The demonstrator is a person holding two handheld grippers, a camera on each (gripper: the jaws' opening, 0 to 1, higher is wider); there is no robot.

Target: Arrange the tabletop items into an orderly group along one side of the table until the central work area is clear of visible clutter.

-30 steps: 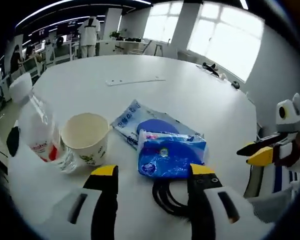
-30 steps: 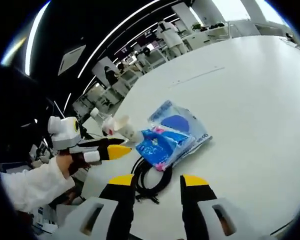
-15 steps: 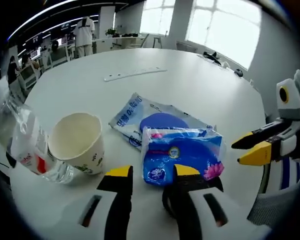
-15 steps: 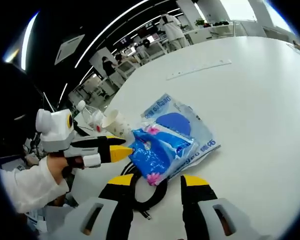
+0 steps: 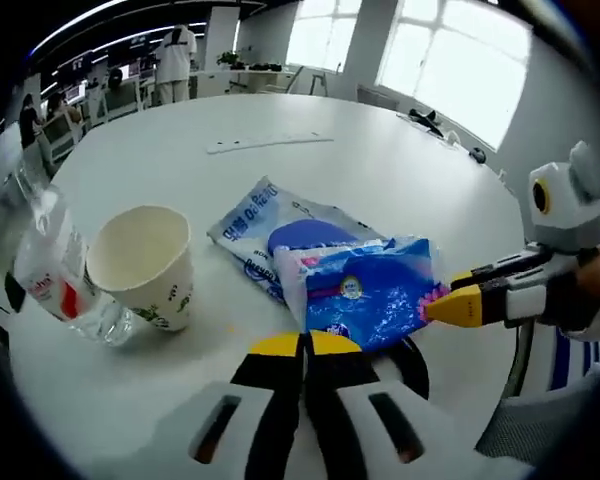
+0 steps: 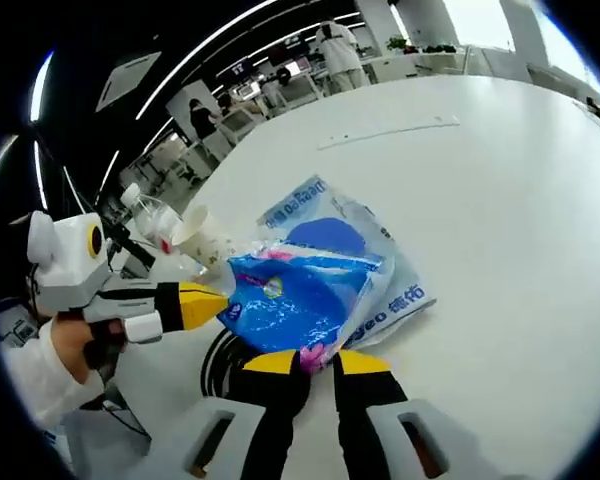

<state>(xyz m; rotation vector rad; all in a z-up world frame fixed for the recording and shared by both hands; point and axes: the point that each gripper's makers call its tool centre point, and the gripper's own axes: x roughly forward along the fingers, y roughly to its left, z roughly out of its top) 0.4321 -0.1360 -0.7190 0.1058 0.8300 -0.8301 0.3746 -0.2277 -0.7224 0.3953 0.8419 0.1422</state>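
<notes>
A blue tissue pack [image 5: 370,292] [image 6: 290,300] lies partly on a flat blue-and-white packet [image 5: 255,225] [image 6: 370,265] in the middle of the white table. My left gripper [image 5: 305,343] [image 6: 218,300] is shut at the pack's near edge, apparently pinching the wrapper. My right gripper [image 6: 315,358] [image 5: 442,306] is shut on the pack's opposite, pink-flowered corner. A coiled black cable [image 5: 417,362] [image 6: 220,362] lies under the pack. Beside them stand a paper cup [image 5: 140,265] [image 6: 202,238] and a clear plastic bottle [image 5: 50,275] [image 6: 152,218].
A thin white strip [image 5: 270,143] [image 6: 390,132] lies farther out on the round table [image 5: 380,180]. Small dark items [image 5: 425,125] sit near the far table edge. People stand at desks in the background. The person's sleeve [image 6: 40,375] is at the left.
Both grippers have gone from open to shut, closing in on the tissue pack from opposite ends. The pack has shifted a little over the flat packet.
</notes>
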